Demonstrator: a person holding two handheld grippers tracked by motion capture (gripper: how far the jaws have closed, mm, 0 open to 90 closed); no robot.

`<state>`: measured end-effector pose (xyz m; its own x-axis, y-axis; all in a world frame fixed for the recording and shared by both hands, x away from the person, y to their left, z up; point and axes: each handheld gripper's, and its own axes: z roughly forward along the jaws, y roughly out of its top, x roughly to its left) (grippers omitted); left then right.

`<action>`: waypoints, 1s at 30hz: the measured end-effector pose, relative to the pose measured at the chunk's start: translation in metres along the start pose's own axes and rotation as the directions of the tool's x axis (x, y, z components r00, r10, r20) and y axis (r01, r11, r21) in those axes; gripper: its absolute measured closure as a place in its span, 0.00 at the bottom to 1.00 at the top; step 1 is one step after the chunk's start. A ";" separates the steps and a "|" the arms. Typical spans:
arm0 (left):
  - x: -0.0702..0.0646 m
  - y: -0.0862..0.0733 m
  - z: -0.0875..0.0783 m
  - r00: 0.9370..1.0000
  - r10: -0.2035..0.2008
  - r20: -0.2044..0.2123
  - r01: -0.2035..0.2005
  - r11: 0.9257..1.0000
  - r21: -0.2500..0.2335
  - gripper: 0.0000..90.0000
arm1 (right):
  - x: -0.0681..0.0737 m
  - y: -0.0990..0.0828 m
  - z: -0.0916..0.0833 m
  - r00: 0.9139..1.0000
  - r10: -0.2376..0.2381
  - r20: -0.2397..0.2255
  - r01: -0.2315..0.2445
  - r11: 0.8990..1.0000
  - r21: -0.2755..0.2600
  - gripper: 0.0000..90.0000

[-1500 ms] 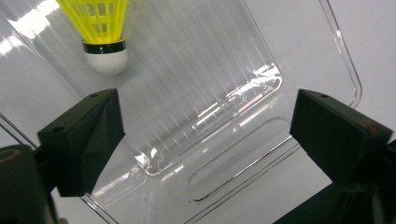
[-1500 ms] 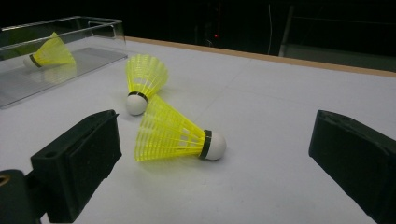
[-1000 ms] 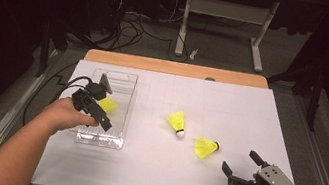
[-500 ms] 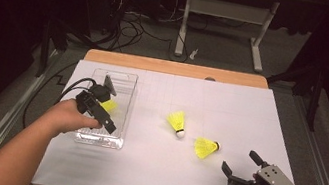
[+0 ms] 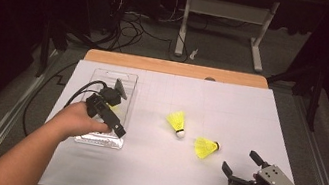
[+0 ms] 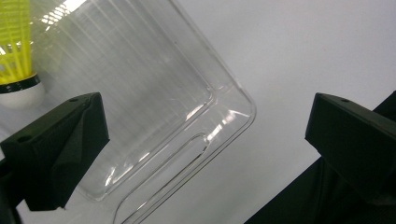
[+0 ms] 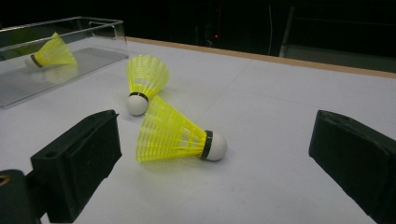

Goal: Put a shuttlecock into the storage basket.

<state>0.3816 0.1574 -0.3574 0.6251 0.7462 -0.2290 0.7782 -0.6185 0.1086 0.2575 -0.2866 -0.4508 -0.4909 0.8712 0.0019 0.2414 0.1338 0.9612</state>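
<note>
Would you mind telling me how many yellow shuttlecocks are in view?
3. One shuttlecock lies inside the clear tray; another rests mid-table; the third lies ahead of the right gripper.

at the middle of the high view 2 shuttlecocks lie on the table sheet (image 5: 230,113), which is white: the nearer shuttlecock (image 5: 205,148) and the farther shuttlecock (image 5: 176,122) each have a bright yellow skirt, a thin black band and a white cork. left of centre, the tray (image 5: 126,83) is clear plastic, ribbed with fine lines. the shuttlecock in the tray (image 6: 16,51) is yellow, black-banded, white-tipped. both the left gripper (image 5: 108,105) and the right gripper (image 5: 240,165) are black.
</note>
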 end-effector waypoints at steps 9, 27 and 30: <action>-0.020 0.010 0.005 0.999 0.035 0.005 -0.035 0.999 0.010 0.01 | 0.000 0.000 0.002 1.000 -0.005 -0.006 0.005 1.000 0.006 0.03; -0.055 0.022 0.018 0.994 0.107 0.017 -0.107 0.994 0.017 0.01 | 0.001 0.000 0.002 1.000 -0.007 -0.007 0.007 1.000 0.005 0.03; -0.063 0.024 0.020 0.992 0.128 0.022 -0.128 0.992 0.021 0.01 | 0.001 0.000 0.002 1.000 -0.009 -0.009 0.009 1.000 0.004 0.03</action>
<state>0.3598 0.0904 -0.3592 0.7179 0.6557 -0.2340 0.6902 -0.7142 0.1163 0.2587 -0.2848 -0.4514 -0.5007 0.8656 -0.0045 0.2405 0.1441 0.9599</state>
